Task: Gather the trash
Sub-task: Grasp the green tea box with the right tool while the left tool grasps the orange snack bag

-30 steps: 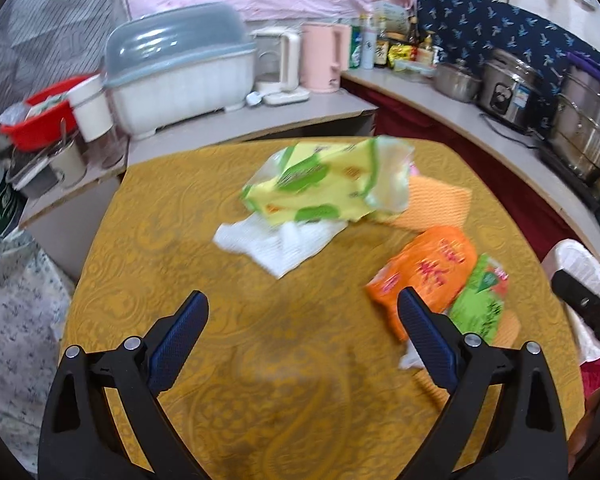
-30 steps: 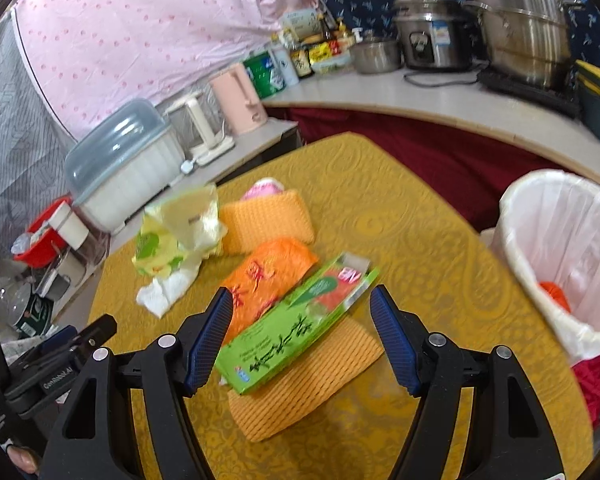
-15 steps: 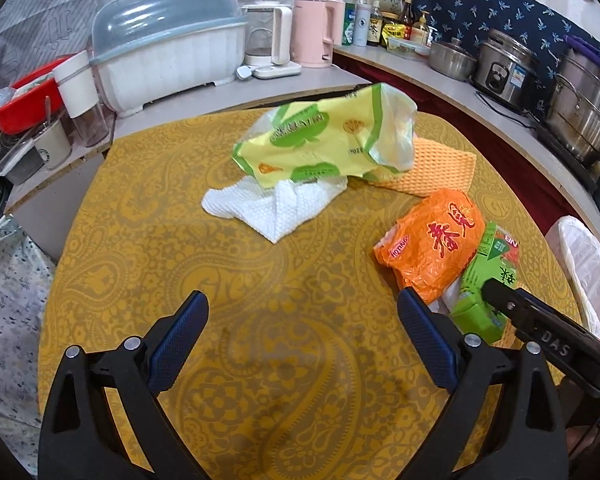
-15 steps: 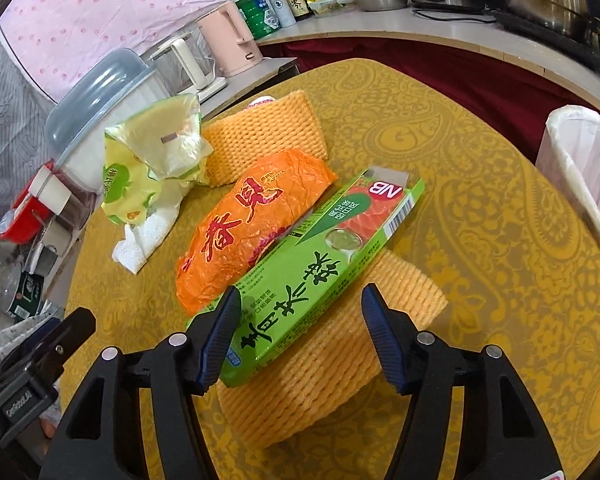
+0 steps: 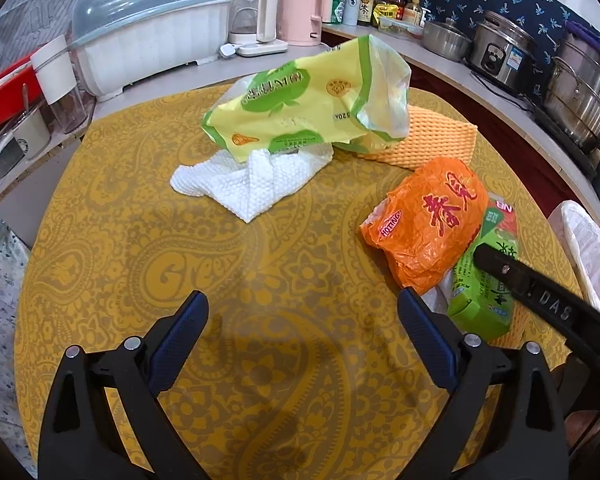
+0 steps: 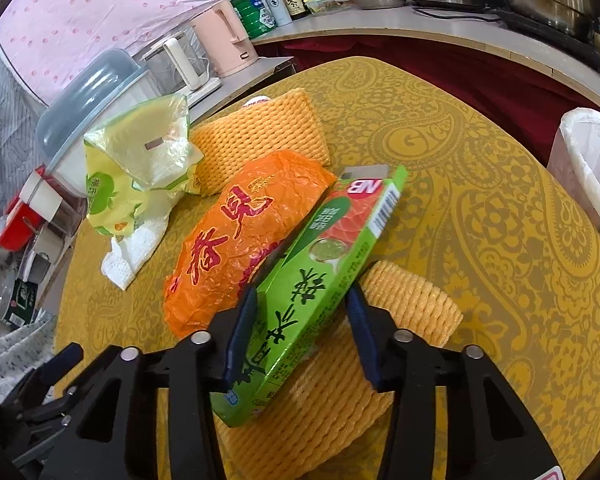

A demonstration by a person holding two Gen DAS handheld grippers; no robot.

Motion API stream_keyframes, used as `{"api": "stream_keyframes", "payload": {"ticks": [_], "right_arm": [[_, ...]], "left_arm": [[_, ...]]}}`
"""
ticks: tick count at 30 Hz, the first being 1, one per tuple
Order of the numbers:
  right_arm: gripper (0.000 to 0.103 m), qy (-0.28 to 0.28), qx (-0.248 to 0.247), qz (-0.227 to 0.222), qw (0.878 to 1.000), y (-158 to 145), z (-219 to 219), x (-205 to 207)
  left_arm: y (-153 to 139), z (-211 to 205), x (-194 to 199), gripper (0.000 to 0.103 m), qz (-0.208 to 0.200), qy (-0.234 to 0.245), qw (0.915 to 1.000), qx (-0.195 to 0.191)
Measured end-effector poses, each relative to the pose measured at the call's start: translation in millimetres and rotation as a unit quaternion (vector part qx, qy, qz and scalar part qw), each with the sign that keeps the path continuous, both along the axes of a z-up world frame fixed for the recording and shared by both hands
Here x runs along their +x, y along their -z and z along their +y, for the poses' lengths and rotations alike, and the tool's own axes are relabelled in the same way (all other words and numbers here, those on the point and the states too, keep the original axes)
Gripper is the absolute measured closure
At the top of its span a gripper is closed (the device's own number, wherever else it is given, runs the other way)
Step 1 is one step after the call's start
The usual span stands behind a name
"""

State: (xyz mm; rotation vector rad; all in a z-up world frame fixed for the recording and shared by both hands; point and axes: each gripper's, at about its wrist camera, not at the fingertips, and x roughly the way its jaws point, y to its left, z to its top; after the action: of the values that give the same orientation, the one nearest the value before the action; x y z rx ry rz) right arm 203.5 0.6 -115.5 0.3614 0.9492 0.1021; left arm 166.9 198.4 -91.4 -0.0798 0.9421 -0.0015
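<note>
A long green box [image 6: 324, 264] leans on an orange snack bag [image 6: 240, 232] and a yellow foam net [image 6: 400, 320] on the yellow table [image 6: 480, 208]. My right gripper [image 6: 300, 300] is closing on the near half of the box, and both pads touch its sides. In the left wrist view one black finger [image 5: 540, 292] of that gripper lies over the green box [image 5: 484, 280]. My left gripper [image 5: 302, 312] hangs open over bare tablecloth with nothing between its fingers. Farther off lie a yellow-green plastic bag [image 5: 300, 104], a white paper towel [image 5: 252, 184] and a second foam net [image 5: 432, 144].
A bin with a white liner [image 6: 588, 160] stands off the table's right edge. Behind the table a counter carries a covered dish rack [image 5: 148, 40], a pink kettle [image 5: 300, 8], bottles and steel pots [image 5: 580, 92]. A red basin [image 5: 4, 92] sits at far left.
My right gripper came down over the green box and its jaws narrowed onto it. My left gripper sank closer to the table, still open.
</note>
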Motion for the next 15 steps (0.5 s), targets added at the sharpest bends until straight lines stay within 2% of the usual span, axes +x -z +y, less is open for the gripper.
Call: {"api": "stream_keyframes", "payload": {"ticks": [3, 8, 15], "right_arm": [[0.070, 0.005, 0.021, -0.001, 1.000, -2.5, -6.1, 0.6], [0.075, -0.007, 0.055, 0.001, 0.998, -11.1, -4.8, -1.7], [0.075, -0.040, 0.031, 0.004, 0.999, -11.9, 20.3, 2.3]], "left_arm": [[2.8, -3.1, 0.0, 0.012, 0.003, 0.003, 1.0000, -0.001], [7.5, -12.1, -1.3, 0.012, 0.008, 0.012, 0.9999, 0.000], [13.4, -16.2, -1.4, 0.012, 0.014, 0.015, 0.9998, 0.005]]}}
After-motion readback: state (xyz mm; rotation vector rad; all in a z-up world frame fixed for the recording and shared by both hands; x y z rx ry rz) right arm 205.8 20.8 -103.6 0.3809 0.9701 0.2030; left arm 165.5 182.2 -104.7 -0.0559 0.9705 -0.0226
